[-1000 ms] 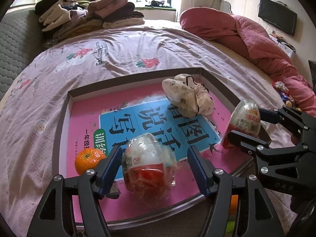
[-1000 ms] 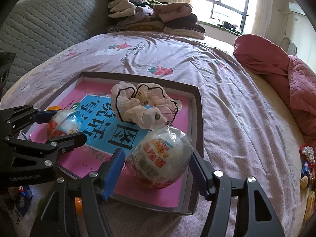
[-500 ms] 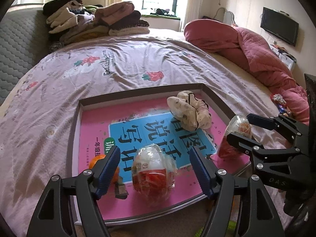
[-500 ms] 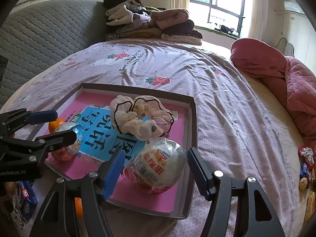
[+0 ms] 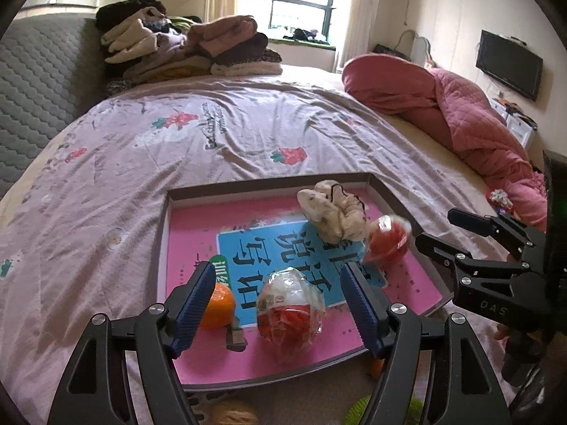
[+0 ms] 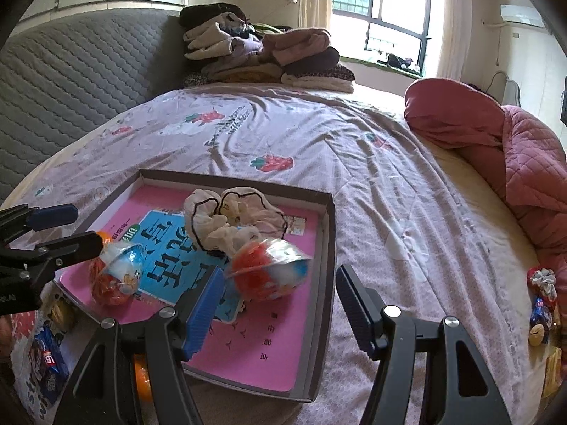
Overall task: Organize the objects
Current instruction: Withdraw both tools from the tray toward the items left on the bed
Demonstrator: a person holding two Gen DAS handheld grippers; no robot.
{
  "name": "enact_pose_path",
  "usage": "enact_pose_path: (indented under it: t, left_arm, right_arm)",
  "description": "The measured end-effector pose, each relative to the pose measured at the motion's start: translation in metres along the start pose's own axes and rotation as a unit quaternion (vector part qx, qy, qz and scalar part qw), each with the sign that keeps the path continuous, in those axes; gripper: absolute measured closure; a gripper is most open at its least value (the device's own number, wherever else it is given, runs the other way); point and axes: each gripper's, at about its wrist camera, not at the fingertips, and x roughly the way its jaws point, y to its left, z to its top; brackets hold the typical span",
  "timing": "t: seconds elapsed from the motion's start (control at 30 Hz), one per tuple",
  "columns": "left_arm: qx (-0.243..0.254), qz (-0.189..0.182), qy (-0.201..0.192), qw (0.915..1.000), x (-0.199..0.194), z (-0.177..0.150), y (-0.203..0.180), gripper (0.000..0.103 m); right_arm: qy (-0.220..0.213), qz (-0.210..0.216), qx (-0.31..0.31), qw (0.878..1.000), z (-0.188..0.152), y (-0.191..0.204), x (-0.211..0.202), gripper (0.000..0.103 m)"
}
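Observation:
A grey-rimmed tray (image 5: 269,186) on the bed holds a pink book (image 5: 187,233). On the book stand a wrapped toy egg (image 5: 290,304), an orange (image 5: 218,301), cream scrunchies (image 5: 333,216) and a second wrapped egg (image 5: 388,241), which is blurred and tilted. My left gripper (image 5: 277,269) is open, drawn back above the near egg without touching it. In the right wrist view my right gripper (image 6: 279,271) is open behind the tilted egg (image 6: 269,269), pads clear of it. The left gripper (image 6: 67,228) shows there beside the other egg (image 6: 118,272). The right gripper (image 5: 446,232) shows open at the tray's right side.
Folded clothes (image 5: 184,49) are piled at the far end of the bed, and a pink quilt (image 5: 443,106) lies along its right side. Snack packets (image 6: 542,304) sit on the sheet to the right. More packets (image 6: 49,361) lie under the tray's near-left corner. A small brown piece (image 5: 235,338) lies by the orange.
Both grippers have pulled back and up from the eggs they straddled. The left jaws widened slightly. The egg on the right has tipped over toward the scrunchies.

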Motion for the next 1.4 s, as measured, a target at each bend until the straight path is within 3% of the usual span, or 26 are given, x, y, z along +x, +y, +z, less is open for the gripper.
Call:
enact_pose_path:
  t: [0.57,1.4]
  left_arm:
    - [-0.015,0.029,-0.060,0.9976,-0.060,0.009,0.014,0.028]
    - [-0.020,0.068,-0.093,0.9932,-0.103,-0.007,0.016,0.028]
  right_arm:
    - [-0.049,0.010,-0.002,0.999,0.012,0.005,-0.029,0.038]
    - [-0.101,0.033,0.006,0.994,0.018,0.013,-0.069,0.038]
